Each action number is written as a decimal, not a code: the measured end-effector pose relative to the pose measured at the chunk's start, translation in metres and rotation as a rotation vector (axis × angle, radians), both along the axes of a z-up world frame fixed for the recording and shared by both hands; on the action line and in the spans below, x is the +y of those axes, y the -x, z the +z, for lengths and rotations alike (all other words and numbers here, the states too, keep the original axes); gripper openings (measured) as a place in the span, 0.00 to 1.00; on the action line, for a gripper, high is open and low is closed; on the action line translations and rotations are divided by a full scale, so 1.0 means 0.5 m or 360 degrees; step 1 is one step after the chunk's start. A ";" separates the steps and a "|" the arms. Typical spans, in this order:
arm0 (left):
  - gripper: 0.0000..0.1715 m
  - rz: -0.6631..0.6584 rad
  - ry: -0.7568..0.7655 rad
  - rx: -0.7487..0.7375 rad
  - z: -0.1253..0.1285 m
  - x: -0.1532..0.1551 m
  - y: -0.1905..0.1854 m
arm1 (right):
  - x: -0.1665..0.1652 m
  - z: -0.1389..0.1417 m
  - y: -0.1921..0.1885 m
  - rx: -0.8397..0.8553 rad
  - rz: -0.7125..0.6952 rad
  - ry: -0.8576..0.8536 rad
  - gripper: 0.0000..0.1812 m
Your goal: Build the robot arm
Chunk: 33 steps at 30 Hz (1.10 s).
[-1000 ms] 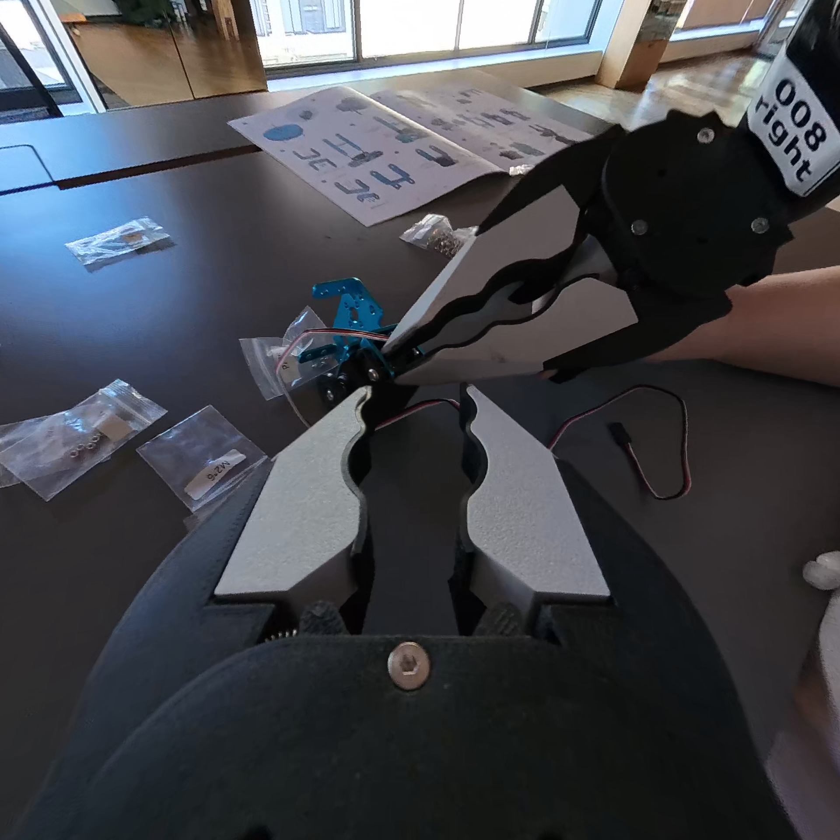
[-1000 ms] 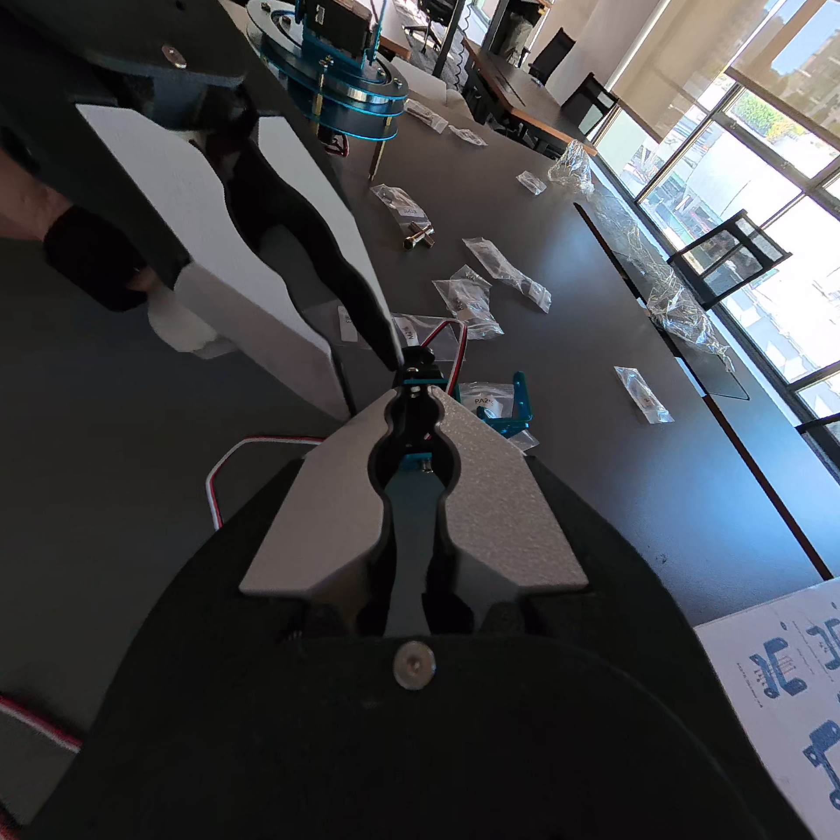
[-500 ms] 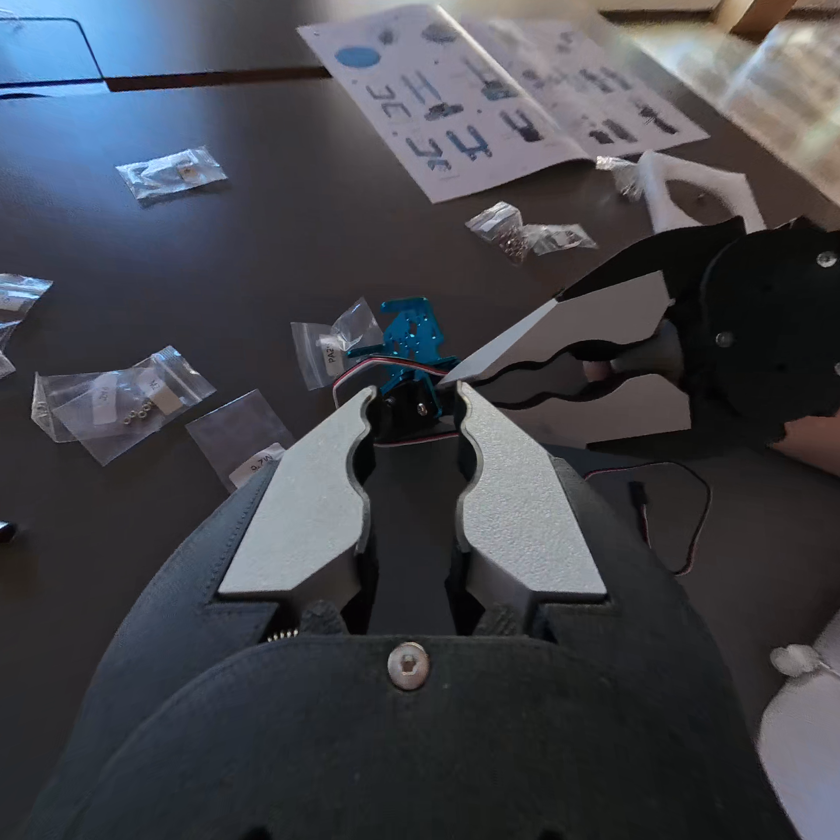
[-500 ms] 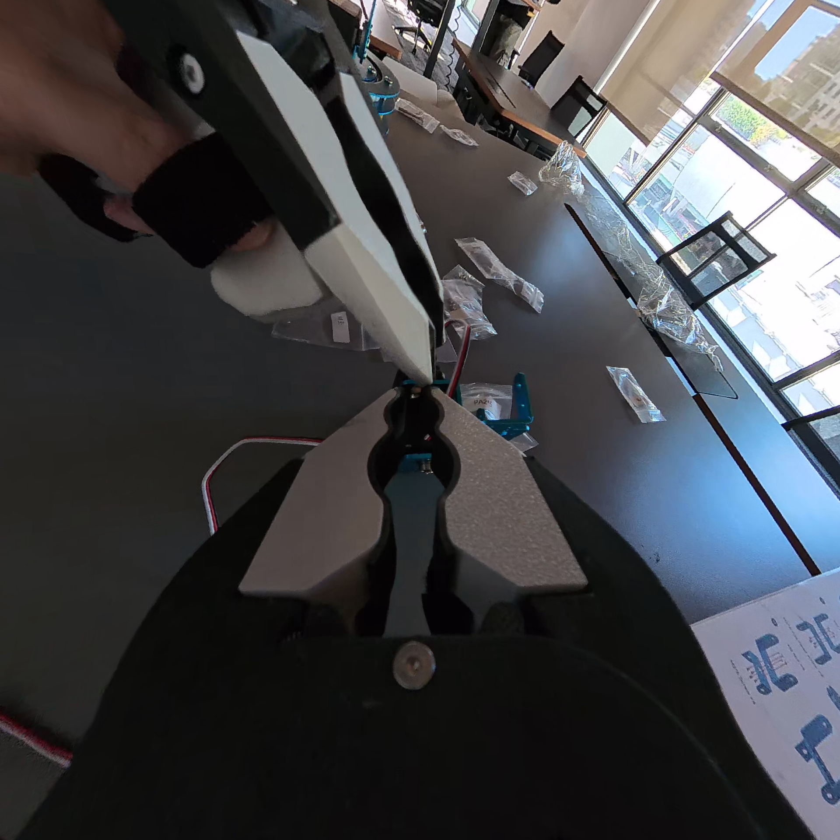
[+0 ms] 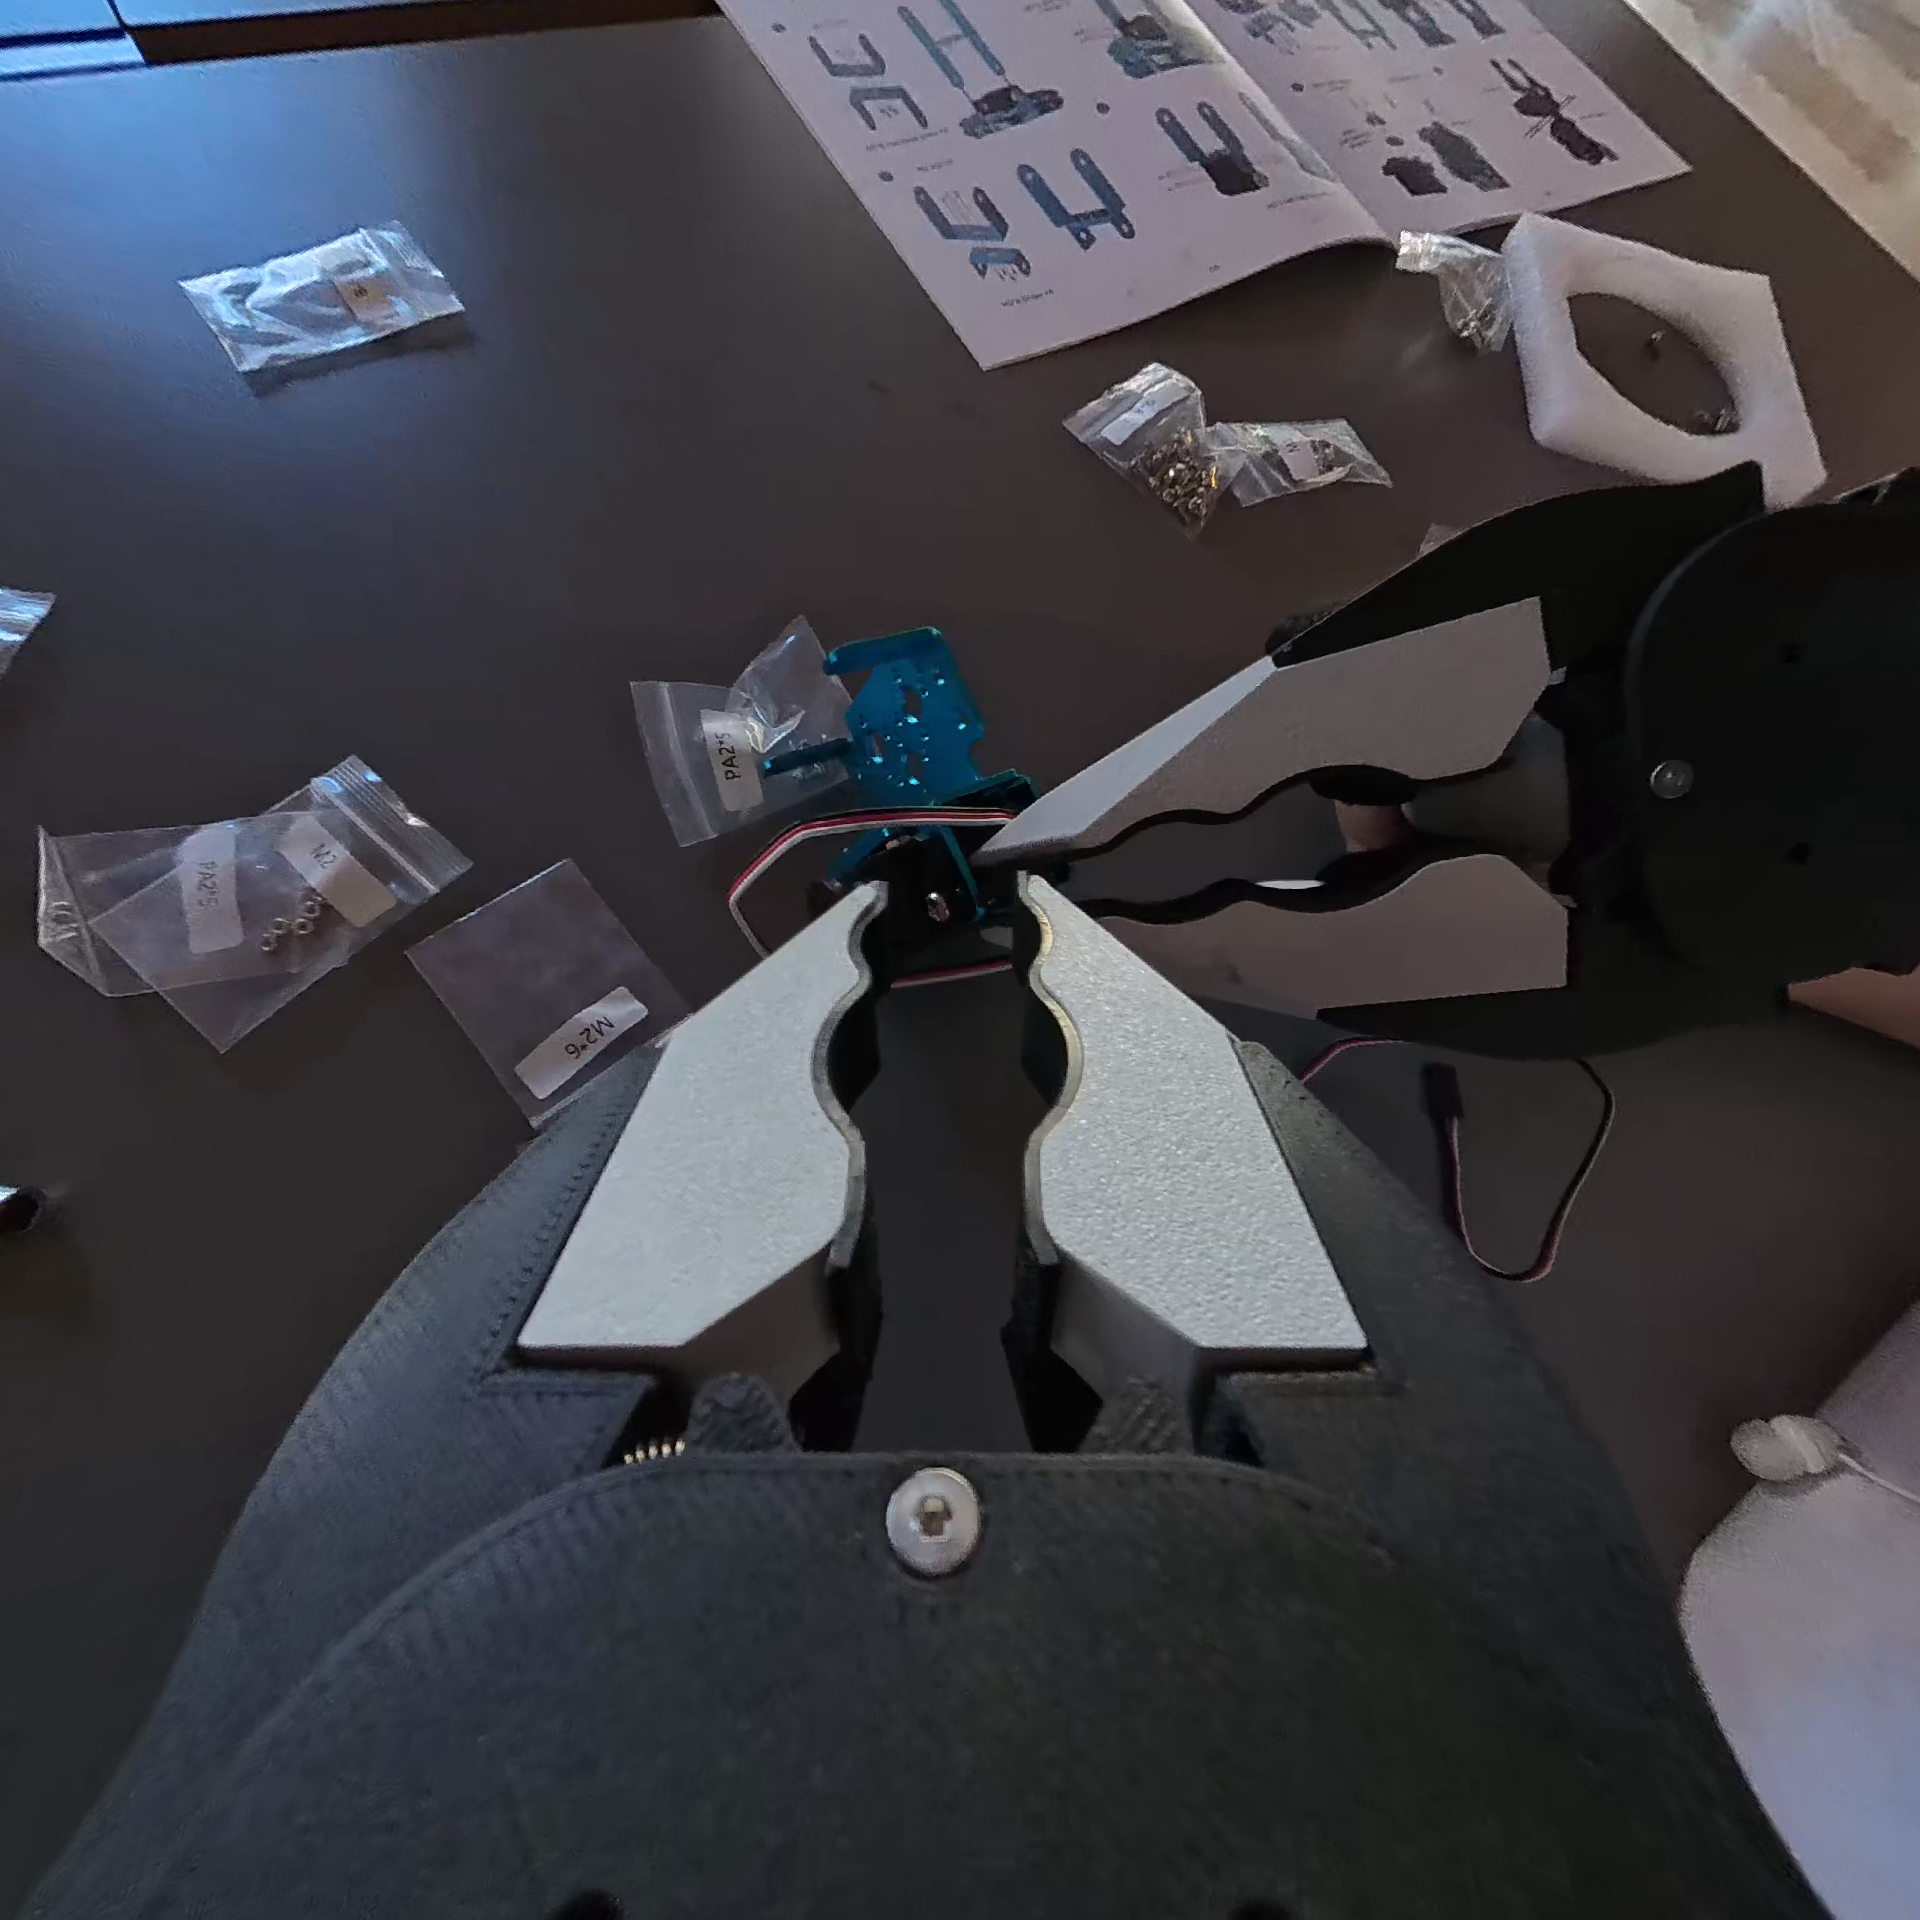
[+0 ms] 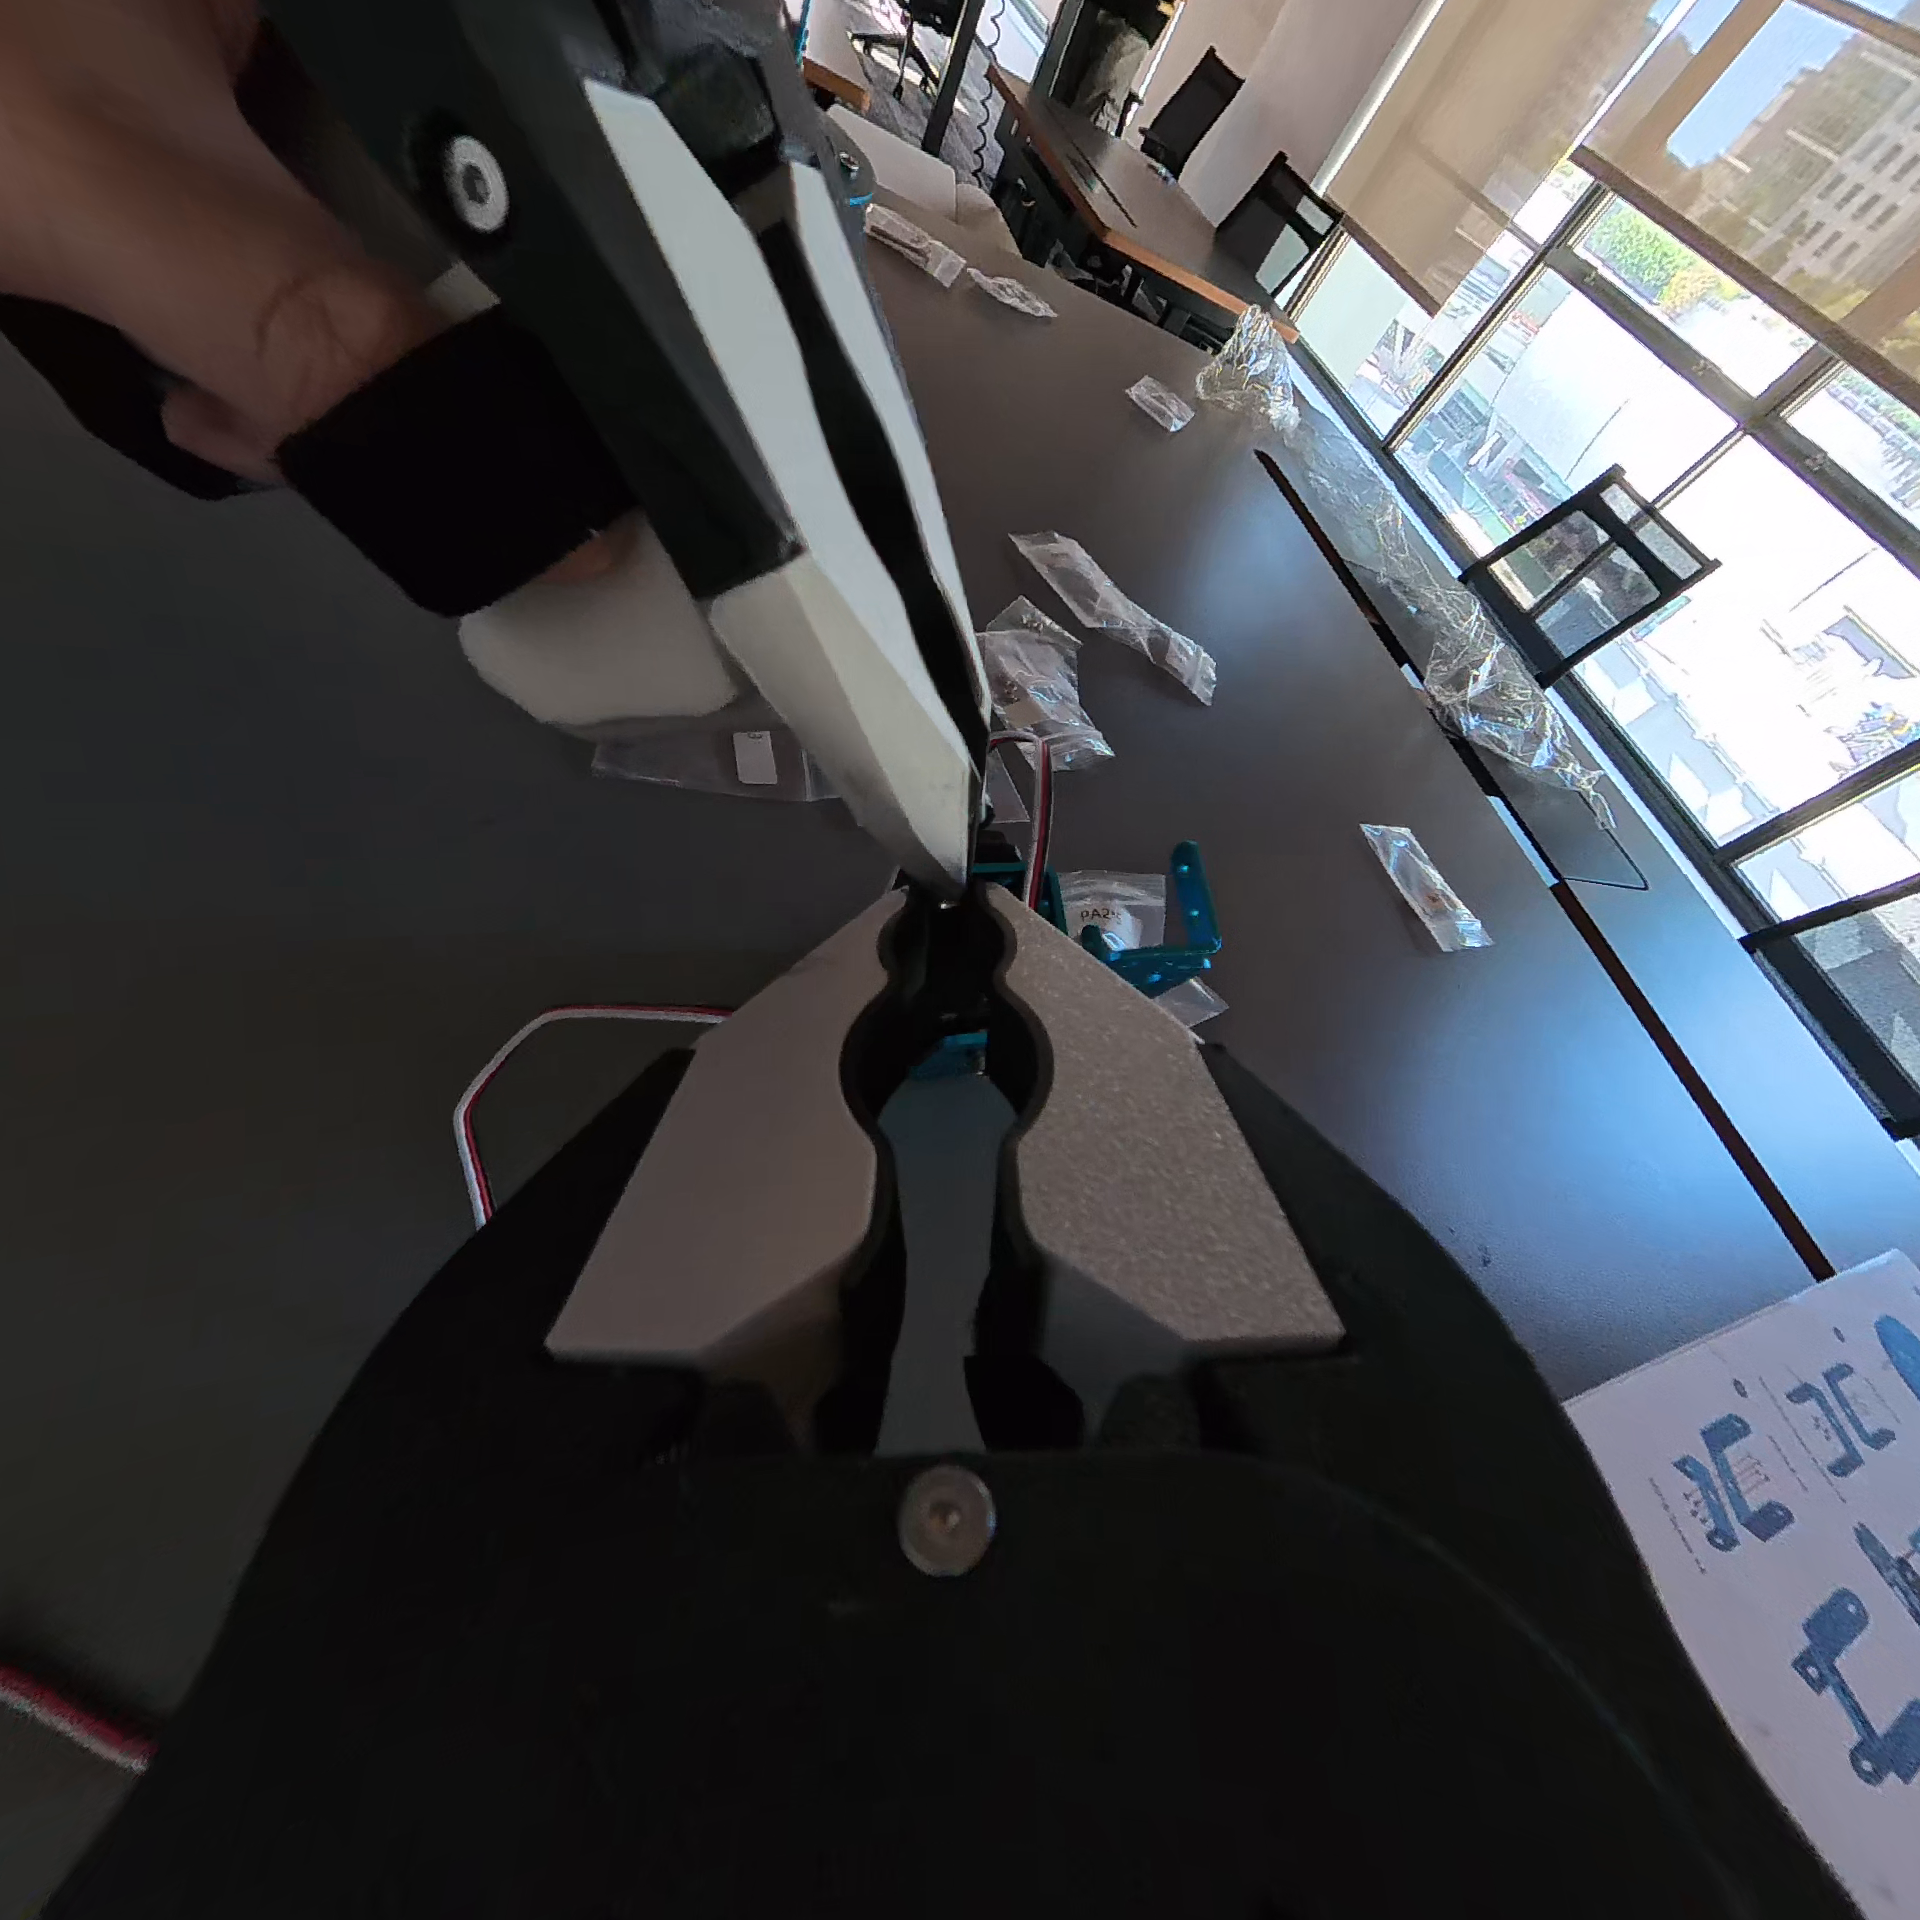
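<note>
A small black servo (image 5: 935,904) fixed in a blue metal bracket (image 5: 909,727) sits just above the dark table (image 5: 623,468). My left gripper (image 5: 948,902) has its tips closed in on the servo's two sides. My right gripper (image 5: 1039,883) comes in from the right and its tips meet the same assembly. In the right wrist view my right gripper (image 6: 948,914) is shut on the black and blue part (image 6: 951,1039), and the left gripper (image 6: 951,852) comes down onto it from the upper left. The servo's red, white and black wire (image 5: 1538,1226) trails right.
Clear bags of small screws (image 5: 249,914) (image 5: 540,997) (image 5: 322,291) (image 5: 1216,447) lie around. An open instruction booklet (image 5: 1143,156) is at the far side, with a white foam piece (image 5: 1662,364) to its right. A white object (image 5: 1818,1662) sits near right. My left and right fingertips are right by each other.
My left gripper has moved forward and tipped down onto the servo, and its jaws have narrowed around it. My right gripper has kept its hold on the assembly.
</note>
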<state>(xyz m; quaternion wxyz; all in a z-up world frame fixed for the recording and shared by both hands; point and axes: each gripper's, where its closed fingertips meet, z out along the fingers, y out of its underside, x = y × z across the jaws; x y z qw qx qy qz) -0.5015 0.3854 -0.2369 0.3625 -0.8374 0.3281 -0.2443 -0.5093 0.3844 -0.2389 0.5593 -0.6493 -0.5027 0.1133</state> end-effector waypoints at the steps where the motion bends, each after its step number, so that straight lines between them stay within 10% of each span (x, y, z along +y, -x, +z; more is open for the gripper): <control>1: 0.12 -0.0005 0.0003 0.0029 -0.001 0.000 0.000 | 0.001 -0.001 0.000 -0.0004 -0.0003 0.0001 0.03; 16: 0.13 -0.0029 -0.0168 0.0248 0.015 0.033 0.061 | 0.007 0.000 -0.001 0.0002 -0.0011 0.0019 0.03; 33: 0.24 -0.0896 -0.0329 0.0060 0.000 0.024 0.014 | 0.021 -0.001 -0.014 -0.0030 0.0042 0.0096 0.04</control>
